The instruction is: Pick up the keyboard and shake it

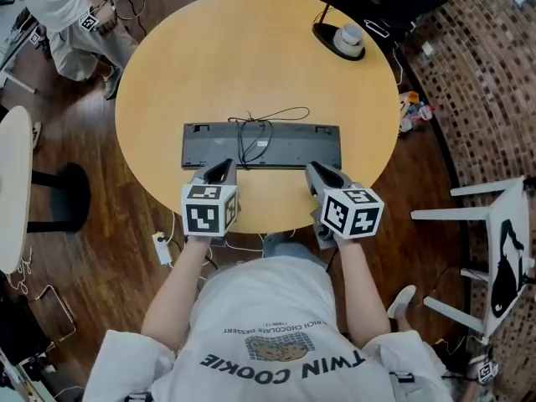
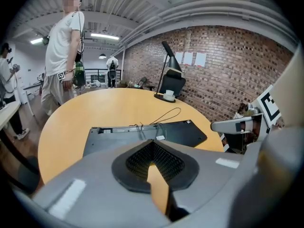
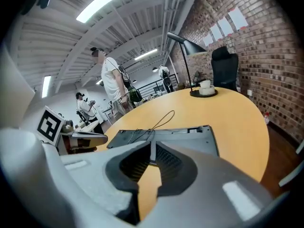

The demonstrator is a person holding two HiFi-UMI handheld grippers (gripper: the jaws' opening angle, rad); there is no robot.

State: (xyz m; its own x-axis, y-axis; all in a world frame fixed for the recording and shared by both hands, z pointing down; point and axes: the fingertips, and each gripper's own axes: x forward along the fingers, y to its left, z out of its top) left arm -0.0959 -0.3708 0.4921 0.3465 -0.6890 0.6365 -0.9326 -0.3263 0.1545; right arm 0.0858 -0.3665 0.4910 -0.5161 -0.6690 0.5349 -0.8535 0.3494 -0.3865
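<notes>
A dark grey keyboard (image 1: 261, 146) lies underside up on the round wooden table (image 1: 251, 57), with its black cable (image 1: 251, 128) looped over it. My left gripper (image 1: 224, 167) hovers at the keyboard's near edge, left of centre, jaws shut and empty. My right gripper (image 1: 311, 170) is at the same edge further right, its tips parted by a narrow slit with nothing between them. In the left gripper view the keyboard (image 2: 147, 133) lies just beyond the closed tips of the left gripper (image 2: 153, 144). In the right gripper view the keyboard (image 3: 180, 137) sits just past the right gripper (image 3: 152, 148).
A black desk lamp base (image 1: 339, 44) with a white cup (image 1: 350, 34) stands at the table's far right. A person (image 1: 71, 15) stands beyond the far left. A white chair (image 1: 494, 224) is on the right, another white table (image 1: 12, 182) on the left, and a power strip (image 1: 161, 248) lies on the floor.
</notes>
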